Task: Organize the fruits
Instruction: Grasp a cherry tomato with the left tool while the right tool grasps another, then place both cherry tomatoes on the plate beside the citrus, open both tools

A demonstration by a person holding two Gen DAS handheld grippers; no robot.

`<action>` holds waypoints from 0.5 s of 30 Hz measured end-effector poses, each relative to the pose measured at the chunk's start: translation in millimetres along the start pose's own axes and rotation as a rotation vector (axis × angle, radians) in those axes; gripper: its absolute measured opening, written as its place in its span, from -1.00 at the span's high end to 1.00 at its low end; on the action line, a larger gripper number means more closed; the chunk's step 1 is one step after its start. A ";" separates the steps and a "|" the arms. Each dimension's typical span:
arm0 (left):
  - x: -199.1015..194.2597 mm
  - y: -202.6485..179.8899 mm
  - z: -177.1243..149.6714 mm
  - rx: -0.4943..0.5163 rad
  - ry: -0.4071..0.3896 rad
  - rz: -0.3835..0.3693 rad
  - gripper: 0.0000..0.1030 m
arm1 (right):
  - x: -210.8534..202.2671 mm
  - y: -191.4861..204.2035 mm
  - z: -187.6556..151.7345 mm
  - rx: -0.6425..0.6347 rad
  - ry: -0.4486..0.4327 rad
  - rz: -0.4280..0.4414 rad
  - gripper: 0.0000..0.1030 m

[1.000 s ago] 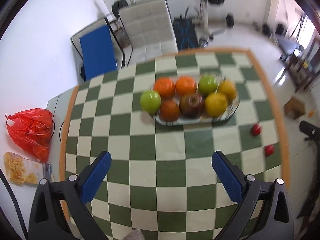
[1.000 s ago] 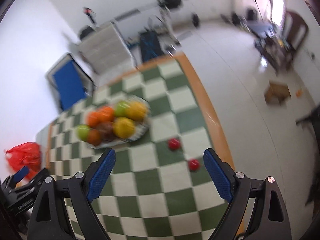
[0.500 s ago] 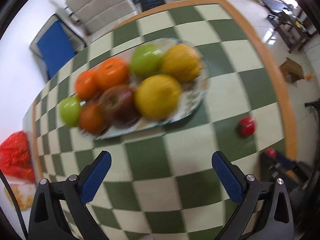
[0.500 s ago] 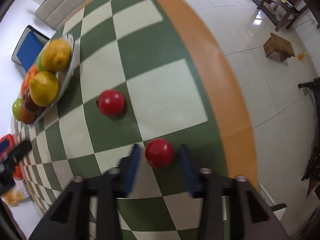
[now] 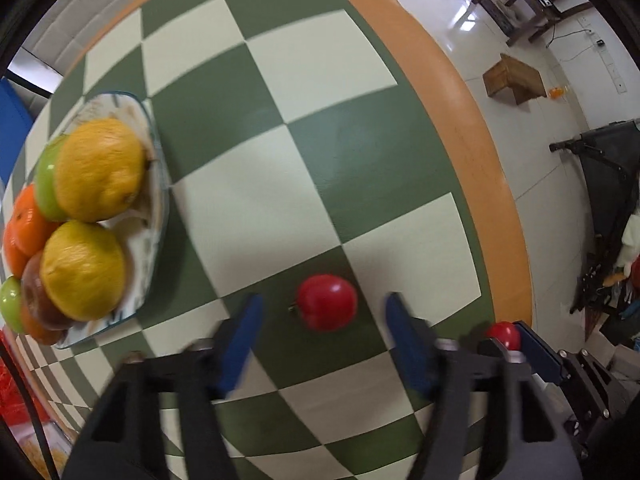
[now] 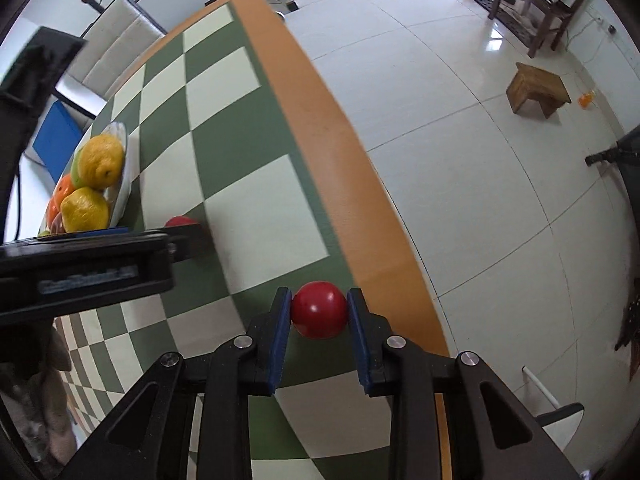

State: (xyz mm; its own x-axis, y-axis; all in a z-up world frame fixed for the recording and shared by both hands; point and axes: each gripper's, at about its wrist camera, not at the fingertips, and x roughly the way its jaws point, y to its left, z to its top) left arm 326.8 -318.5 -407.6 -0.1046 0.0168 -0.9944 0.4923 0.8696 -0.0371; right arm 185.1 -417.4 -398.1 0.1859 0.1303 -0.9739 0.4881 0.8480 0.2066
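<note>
red apple (image 6: 319, 310) clamped in right gripper (image 6: 319, 322) beside orange table edge (image 6: 360, 216); left gripper (image 5: 320, 334) released around second apple (image 5: 327, 307).

Beyond my desk (image 6: 256, 128), checkered green and cream with an orange border, lies a glossy white tiled floor (image 6: 460, 160) carrying a small wooden stool (image 6: 538, 94). A dark wooden table (image 6: 536, 4) stands by the far wall; a padded white chair (image 6: 120, 56) sits behind the desk.
</note>
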 end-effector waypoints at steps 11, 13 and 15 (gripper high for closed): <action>-29.0 38.1 -18.3 -0.089 -0.072 -0.081 0.45 | -15.3 15.0 9.0 -0.051 -0.022 0.012 0.40; -45.5 59.6 -29.9 -0.140 -0.096 -0.121 0.45 | -22.0 24.5 12.5 -0.069 -0.033 0.028 0.40; -59.8 81.7 -40.6 -0.191 -0.121 -0.151 0.45 | -26.7 34.7 16.8 -0.083 -0.039 0.050 0.40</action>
State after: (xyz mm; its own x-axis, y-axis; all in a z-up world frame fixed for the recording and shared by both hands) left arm 338.1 -228.4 -347.2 -0.0546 -0.1692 -0.9841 0.3061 0.9352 -0.1778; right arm 211.4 -400.1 -363.2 0.2416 0.1545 -0.9580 0.4054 0.8809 0.2444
